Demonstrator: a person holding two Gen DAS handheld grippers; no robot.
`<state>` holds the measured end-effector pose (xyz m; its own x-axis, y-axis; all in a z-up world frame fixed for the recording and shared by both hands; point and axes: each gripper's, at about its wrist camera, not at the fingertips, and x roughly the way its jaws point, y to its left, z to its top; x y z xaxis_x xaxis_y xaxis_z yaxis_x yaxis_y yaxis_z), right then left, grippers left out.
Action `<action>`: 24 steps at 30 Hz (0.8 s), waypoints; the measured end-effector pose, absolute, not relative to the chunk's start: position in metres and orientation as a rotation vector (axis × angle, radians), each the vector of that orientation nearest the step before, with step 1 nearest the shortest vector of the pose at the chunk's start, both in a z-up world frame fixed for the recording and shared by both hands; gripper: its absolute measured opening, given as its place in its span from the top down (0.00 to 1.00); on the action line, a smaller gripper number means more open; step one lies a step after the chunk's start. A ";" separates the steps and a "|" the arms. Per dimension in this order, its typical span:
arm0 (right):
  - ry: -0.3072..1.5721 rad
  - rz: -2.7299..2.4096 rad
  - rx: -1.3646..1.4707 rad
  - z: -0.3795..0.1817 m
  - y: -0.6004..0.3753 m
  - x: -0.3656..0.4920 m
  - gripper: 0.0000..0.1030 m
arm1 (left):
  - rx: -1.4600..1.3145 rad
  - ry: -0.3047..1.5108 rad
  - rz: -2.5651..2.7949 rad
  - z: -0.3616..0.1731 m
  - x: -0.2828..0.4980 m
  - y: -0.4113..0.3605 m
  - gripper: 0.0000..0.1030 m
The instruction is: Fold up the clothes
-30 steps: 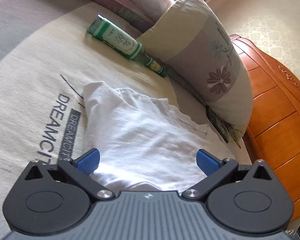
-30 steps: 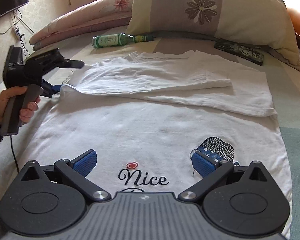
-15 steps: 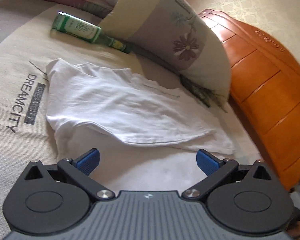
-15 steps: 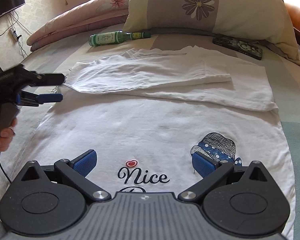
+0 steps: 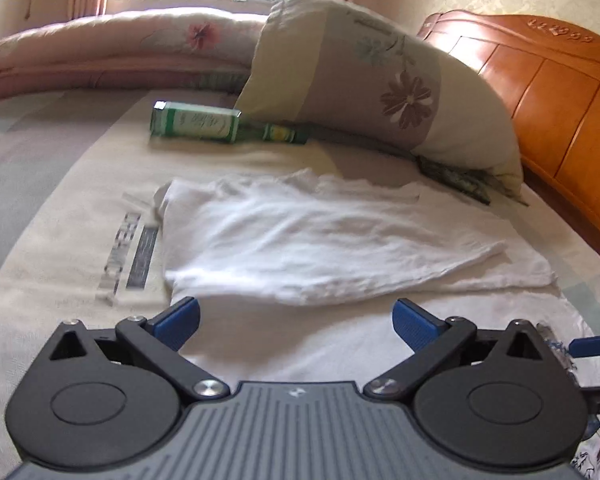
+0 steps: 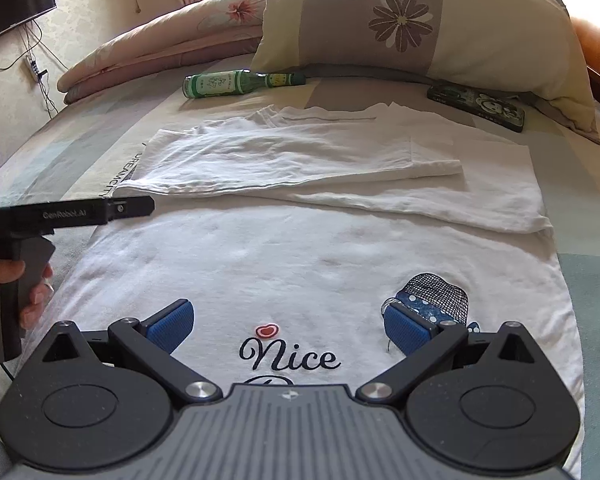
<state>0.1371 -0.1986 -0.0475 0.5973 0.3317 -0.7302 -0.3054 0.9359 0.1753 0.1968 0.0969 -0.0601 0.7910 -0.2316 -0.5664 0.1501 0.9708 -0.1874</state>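
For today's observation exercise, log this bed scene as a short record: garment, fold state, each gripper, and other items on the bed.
garment: white T-shirt, "Nice" print facing up
fold state: both sleeves folded in across the top; lower body flat
left gripper: open, holding nothing
right gripper: open, over the print
other items: green bottle, floral pillow, phone, rolled quilt

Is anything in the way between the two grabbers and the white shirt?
Nothing visible. The white shirt lies flat right under the open left gripper and right gripper. The green bottle and the phone lie past its far edge, near the pillow.
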 end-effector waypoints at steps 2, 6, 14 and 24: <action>0.860 0.366 0.033 -0.049 -0.198 0.138 0.00 | -0.104 0.553 -0.246 -0.043 0.205 0.091 0.01; 0.870 0.359 0.022 -0.052 -0.196 0.140 0.00 | -0.167 0.644 -0.222 -0.058 0.247 0.092 0.01; 0.870 0.369 0.038 -0.051 -0.198 0.139 0.00 | -0.230 0.711 -0.230 -0.065 0.243 0.113 0.01; 0.888 0.351 0.031 -0.057 -0.197 0.143 0.00 | -0.403 0.761 -0.097 -0.073 0.342 0.151 0.01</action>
